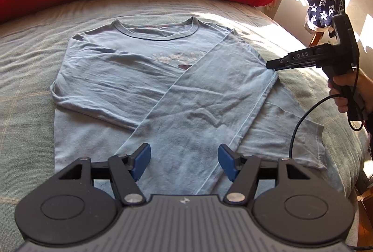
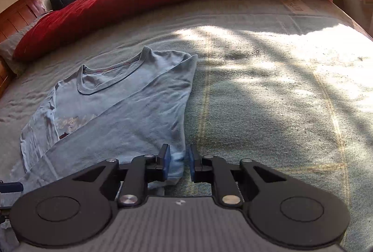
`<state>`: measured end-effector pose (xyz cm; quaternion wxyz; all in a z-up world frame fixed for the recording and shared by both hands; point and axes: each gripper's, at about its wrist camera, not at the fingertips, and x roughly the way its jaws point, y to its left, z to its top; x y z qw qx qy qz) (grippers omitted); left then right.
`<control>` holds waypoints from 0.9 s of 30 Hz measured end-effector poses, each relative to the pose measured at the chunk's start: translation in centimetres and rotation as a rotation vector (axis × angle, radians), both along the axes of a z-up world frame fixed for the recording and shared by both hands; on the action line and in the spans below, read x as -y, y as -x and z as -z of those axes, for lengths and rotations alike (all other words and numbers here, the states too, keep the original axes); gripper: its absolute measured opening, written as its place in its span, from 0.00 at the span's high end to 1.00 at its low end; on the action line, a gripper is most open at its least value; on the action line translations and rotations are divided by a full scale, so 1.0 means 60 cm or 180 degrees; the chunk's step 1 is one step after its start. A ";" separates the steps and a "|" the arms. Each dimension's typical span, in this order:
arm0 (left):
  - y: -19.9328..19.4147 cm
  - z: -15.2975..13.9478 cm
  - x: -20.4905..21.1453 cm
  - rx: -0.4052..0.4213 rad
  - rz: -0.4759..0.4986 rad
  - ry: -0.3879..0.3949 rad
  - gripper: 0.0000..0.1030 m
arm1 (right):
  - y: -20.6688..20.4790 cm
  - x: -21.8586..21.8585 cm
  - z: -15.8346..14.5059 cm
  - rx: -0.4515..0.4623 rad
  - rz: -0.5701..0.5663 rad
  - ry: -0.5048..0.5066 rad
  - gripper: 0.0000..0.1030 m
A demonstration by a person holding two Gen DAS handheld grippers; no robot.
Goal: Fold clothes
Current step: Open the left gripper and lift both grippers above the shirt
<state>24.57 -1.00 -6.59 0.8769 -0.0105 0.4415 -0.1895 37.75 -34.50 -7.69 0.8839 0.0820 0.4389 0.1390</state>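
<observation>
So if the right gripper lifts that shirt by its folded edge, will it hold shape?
Probably not: the light blue shirt looks thin and creased, so it should droop. The crossed sleeve lies loose and may slide off. It seems light, likely dragging across the bedspread.

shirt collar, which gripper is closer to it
Likely the right, though neither is at the collar. The right gripper sits at the shirt's folded side edge, about mid-body. The left gripper hovers open over the lower part, near the hem end.
</observation>
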 end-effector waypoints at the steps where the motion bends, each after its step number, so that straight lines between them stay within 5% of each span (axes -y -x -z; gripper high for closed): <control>1: 0.005 -0.002 -0.003 0.0010 -0.0017 -0.0032 0.38 | 0.010 0.002 -0.008 0.0039 0.0005 -0.0004 0.81; 7: 0.033 -0.027 -0.008 0.0124 0.0012 -0.0032 0.36 | 0.059 -0.017 -0.047 0.0227 -0.0171 -0.0235 0.78; 15: 0.049 0.009 -0.019 -0.0102 -0.0064 -0.0057 0.35 | 0.076 -0.029 0.004 -0.0031 -0.0120 -0.0173 0.78; 19: 0.056 -0.014 -0.044 -0.0106 -0.0050 0.0062 0.35 | 0.122 -0.035 -0.034 0.0177 -0.0156 -0.0039 0.61; 27: -0.033 -0.045 -0.071 0.0045 -0.0264 0.0195 0.34 | 0.199 -0.124 -0.033 0.0283 -0.0722 -0.0162 0.58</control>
